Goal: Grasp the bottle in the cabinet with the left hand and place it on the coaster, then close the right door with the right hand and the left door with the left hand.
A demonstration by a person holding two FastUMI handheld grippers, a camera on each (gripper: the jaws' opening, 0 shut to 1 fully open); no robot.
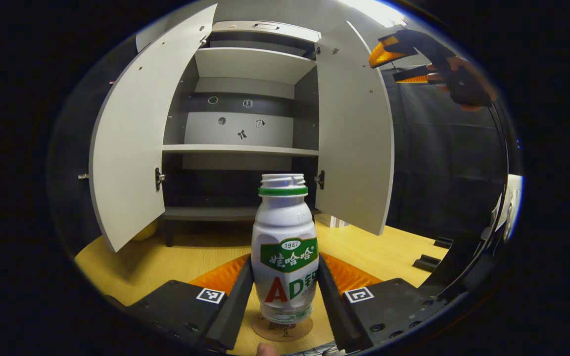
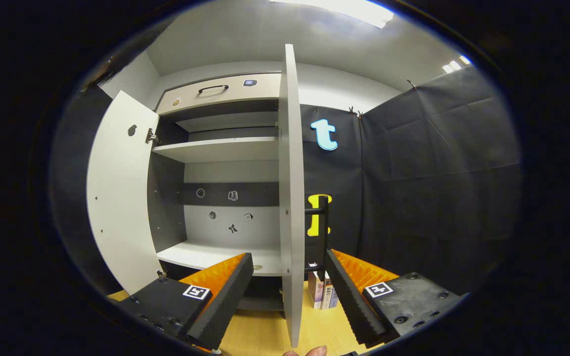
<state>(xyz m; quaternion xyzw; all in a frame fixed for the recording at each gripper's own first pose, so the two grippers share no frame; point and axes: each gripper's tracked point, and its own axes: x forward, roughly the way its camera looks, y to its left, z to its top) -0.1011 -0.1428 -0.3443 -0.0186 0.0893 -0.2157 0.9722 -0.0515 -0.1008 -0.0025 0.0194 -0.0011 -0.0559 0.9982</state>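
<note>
Down on the wooden tabletop (image 1: 176, 257) we go, pale yellow boards running back to the foot of the cabinet (image 1: 245, 123), with black cloth walling the booth off at three o'clock in the left gripper view and a bright ceiling light up at one o'clock. The cabinet is grey and white, both doors swung wide: the left door (image 1: 131, 148) fanned out at nine o'clock, the right door (image 1: 354, 143) at two o'clock, hinges showing on their inner edges. Inside, the shelves (image 1: 238, 149) sit bare, only small stickers dotting the back panel. Above them is a drawer front with a dark handle (image 2: 213, 89). Now the bottle (image 1: 285, 247): white, green ring at the neck, no cap, upright at six o'clock, its base on the round coaster (image 1: 281, 330) lying on the table. The left gripper (image 1: 285, 291) has a finger against each side of the bottle's lower body, closed snugly around it. Up at one o'clock a hand carries the right gripper (image 1: 398, 63) high beside the right door's top. In the right gripper view that door (image 2: 291, 198) shows edge-on, straight up twelve to six, passing between the spread fingers of the right gripper (image 2: 290, 296), which gape wide and grasp nothing. A few small books (image 2: 322, 296) stand on the table behind the door at six o'clock.
</note>
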